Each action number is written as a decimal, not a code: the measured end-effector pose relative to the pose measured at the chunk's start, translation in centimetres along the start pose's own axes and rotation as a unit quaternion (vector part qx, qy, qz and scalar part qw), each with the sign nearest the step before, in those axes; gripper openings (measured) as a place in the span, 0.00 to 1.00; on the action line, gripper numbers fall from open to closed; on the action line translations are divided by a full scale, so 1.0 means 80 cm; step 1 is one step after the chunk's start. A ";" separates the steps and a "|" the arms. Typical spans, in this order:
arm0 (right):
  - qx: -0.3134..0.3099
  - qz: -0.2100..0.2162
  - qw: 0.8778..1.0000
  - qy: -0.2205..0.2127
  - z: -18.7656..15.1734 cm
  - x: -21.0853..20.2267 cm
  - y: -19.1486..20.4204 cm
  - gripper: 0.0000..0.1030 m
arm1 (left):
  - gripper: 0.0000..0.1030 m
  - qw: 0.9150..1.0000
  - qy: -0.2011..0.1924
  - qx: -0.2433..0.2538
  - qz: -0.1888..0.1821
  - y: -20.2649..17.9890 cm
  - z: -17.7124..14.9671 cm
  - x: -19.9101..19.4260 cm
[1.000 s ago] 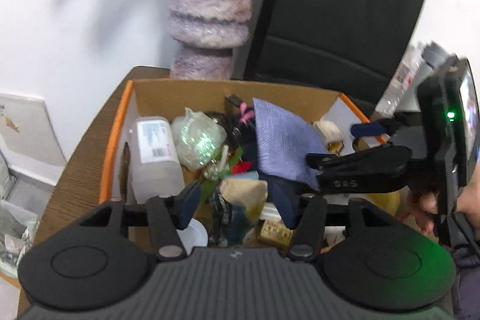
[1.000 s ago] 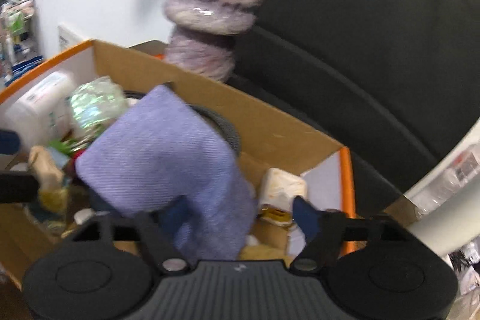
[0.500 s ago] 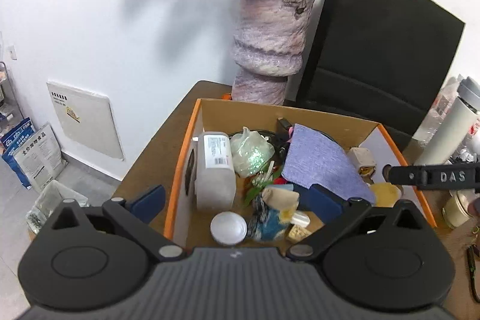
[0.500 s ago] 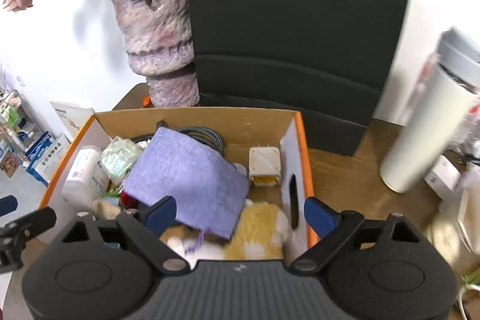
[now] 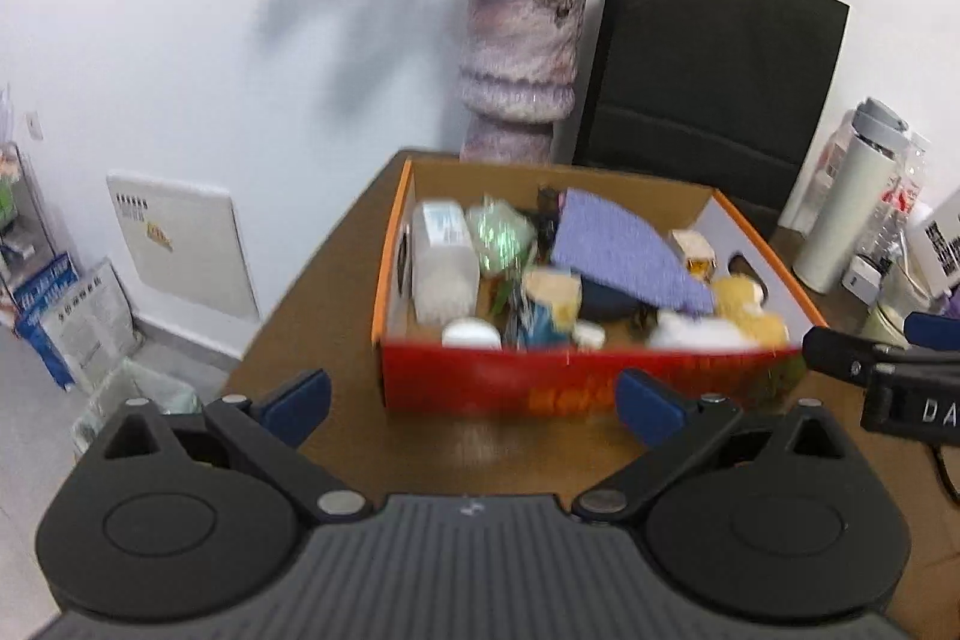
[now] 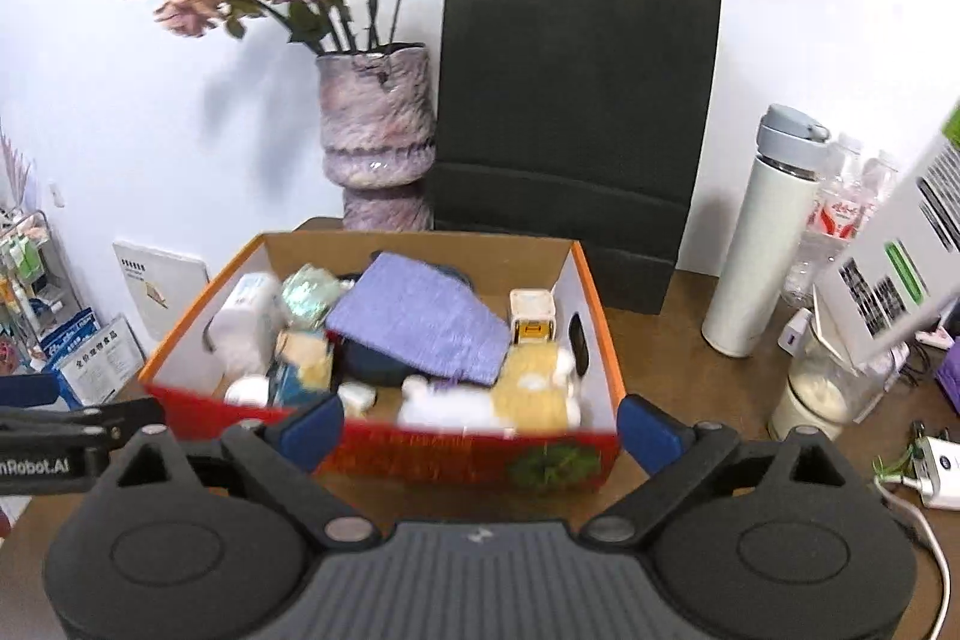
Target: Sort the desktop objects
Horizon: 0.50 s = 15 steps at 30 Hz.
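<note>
A brown wooden desk (image 6: pixel 672 307) is seen set against a white wall (image 6: pixel 150 112), with a mottled purple vase (image 6: pixel 377 142) of wilted flowers and a black paper bag (image 6: pixel 570 130), closed by a teal clip, lined up along its far edge. At the right, a white flask (image 6: pixel 765 244) with a grey lid is stood upright beside clear plastic bottles and a glass jar (image 6: pixel 813 394). Past the desk's left edge, a white wall panel (image 5: pixel 180 244), stacked boxes and a lined bin (image 5: pixel 138 400) are visible on the floor.

The orange-rimmed cardboard box (image 6: pixel 591 292) is placed in the middle of the desk, its long axis running from near to far and its red printed end (image 5: pixel 540 382) turned toward the cameras. It is filled with sorted items: a white plastic bottle (image 5: pixel 444 259) laid along the left wall, a lilac cloth (image 6: pixel 420 319) draped across the middle, a small cream cube (image 6: pixel 531 313) at the right wall, and a yellow-and-white plush toy (image 6: pixel 528 394) at the near end.

The left gripper (image 5: pixel 474 403) is held before the box with its blue pads spread wide and nothing between them. The right gripper (image 6: pixel 480 430) is shown with its jaws opening, likewise empty, the box's near end framed beyond them.
</note>
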State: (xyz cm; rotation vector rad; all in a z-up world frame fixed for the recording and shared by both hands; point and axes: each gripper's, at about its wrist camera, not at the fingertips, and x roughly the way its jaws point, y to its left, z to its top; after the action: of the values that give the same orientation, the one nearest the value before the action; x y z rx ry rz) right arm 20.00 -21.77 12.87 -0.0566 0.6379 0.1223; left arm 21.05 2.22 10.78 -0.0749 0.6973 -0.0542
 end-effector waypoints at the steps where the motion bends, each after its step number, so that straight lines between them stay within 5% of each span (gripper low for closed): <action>1: -0.003 0.001 1.000 0.000 -0.009 -0.004 0.004 0.95 | 1.00 1.000 0.004 0.000 0.000 0.000 -0.011 -0.002; 15: 0.022 0.013 0.999 0.032 -0.172 -0.010 0.026 0.95 | 1.00 1.000 0.018 0.015 -0.002 0.013 -0.156 -0.008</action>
State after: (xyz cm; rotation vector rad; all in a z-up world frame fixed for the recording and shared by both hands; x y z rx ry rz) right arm 10.98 -21.01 2.28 -0.0102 0.7043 0.1331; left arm 12.54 2.68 1.53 -0.0460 0.7312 -0.0710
